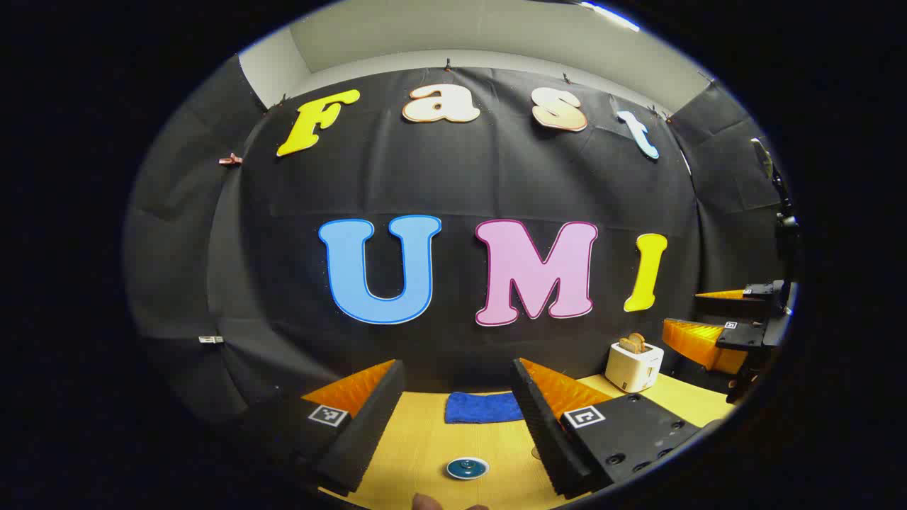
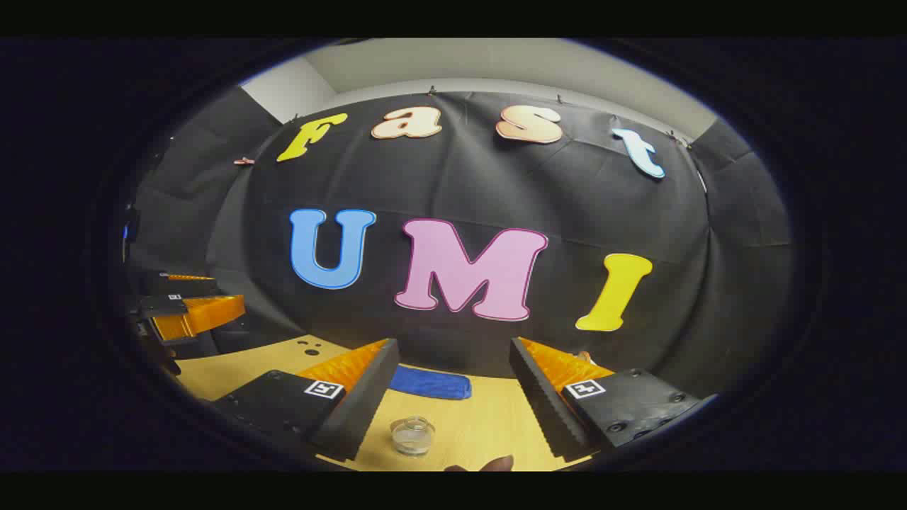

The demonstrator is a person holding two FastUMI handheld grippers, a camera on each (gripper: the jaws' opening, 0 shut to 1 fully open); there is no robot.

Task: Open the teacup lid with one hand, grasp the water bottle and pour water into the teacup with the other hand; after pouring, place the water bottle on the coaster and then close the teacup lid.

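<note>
In the left gripper view my left gripper [image 1: 457, 375] is open and holds nothing. Below it, between the fingers, a round teal lid with a white rim [image 1: 467, 467] sits on the yellow table [image 1: 425, 439]; it looks like the teacup lid. In the right gripper view my right gripper [image 2: 453, 354] is also open and empty. A small clear glass vessel [image 2: 412, 435] stands on the table just ahead of its left finger. Whether this is the bottle or the cup I cannot tell. Both grippers hover above the table, apart from these things.
A folded blue cloth [image 1: 484, 408] [image 2: 430, 383] lies at the table's back by the black wall. A white toaster [image 1: 633, 365] holding toast stands back right. The right gripper [image 1: 716, 322] shows far right, the left gripper [image 2: 188, 304] far left. Fingertip-like shapes [image 2: 496, 464] edge the bottom.
</note>
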